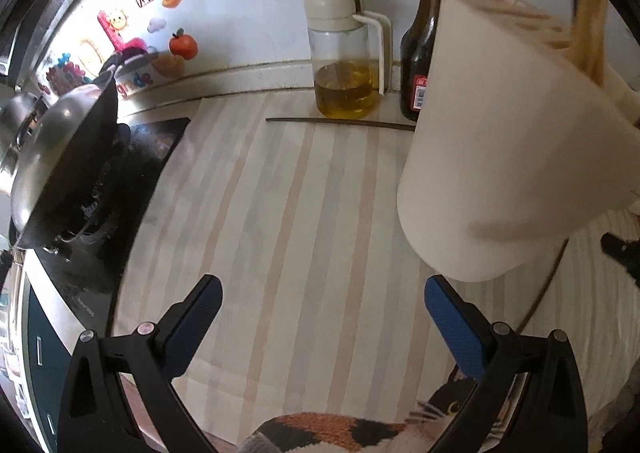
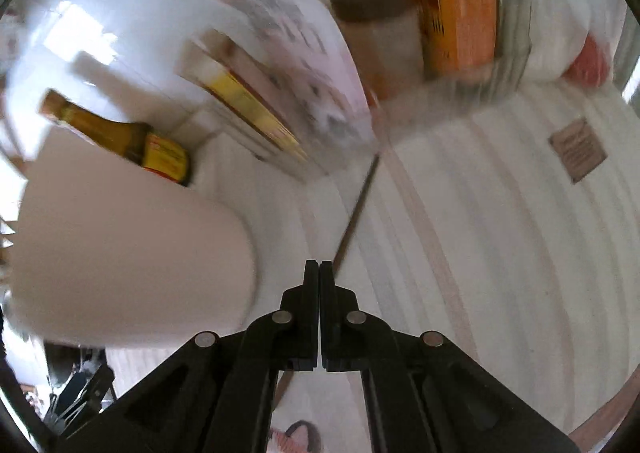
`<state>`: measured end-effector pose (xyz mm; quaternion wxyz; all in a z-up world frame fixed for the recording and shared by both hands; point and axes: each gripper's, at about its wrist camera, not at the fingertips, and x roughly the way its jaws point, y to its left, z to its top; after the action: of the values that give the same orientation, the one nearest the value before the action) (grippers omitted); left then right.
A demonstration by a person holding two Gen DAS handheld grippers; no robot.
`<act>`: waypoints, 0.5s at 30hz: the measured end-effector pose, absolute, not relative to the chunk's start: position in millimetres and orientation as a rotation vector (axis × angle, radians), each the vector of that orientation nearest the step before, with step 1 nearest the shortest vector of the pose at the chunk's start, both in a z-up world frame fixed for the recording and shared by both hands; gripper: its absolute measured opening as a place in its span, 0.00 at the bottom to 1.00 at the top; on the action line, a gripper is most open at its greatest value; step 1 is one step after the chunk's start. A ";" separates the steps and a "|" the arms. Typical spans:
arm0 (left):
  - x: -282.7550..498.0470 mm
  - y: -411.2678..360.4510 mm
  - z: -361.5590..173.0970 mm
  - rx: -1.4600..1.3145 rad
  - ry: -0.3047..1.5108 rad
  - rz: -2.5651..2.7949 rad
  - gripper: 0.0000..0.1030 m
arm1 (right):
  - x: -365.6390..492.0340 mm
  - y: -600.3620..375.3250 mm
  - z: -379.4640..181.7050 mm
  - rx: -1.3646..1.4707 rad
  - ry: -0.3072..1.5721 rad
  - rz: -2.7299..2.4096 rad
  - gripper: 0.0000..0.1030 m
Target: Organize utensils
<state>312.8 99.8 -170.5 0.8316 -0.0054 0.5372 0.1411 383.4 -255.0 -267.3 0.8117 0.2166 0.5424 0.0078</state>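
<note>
A tall white utensil holder (image 1: 500, 133) stands on the striped mat, close to the right of my left gripper (image 1: 324, 293). That gripper hangs open over the mat with nothing between its blue pads. One dark chopstick (image 1: 340, 123) lies flat at the back, in front of the oil bottle. A second chopstick (image 1: 544, 285) lies slanted beside the holder. In the blurred right wrist view my right gripper (image 2: 320, 265) is shut, and that chopstick (image 2: 360, 205) runs from under its right finger toward the back. I cannot tell whether it is pinched. The holder (image 2: 120, 253) sits to this gripper's left.
An oil dispenser (image 1: 344, 65) and a dark sauce bottle (image 1: 424, 53) stand by the tiled wall. A lidded wok (image 1: 68, 157) sits on the stove at left. Blurred packets (image 2: 272, 93), an orange packet (image 2: 460, 1) and a bottle (image 2: 120, 133) line the back in the right wrist view.
</note>
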 end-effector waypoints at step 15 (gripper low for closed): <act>331.3 110.1 -206.9 -0.039 1.240 0.256 1.00 | 423.7 -241.4 -336.1 0.413 1.492 -0.128 0.29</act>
<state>331.3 110.1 -206.9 0.8061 -0.0183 0.5792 0.1197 423.7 -241.4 -336.1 0.7130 0.1865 0.6734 -0.0579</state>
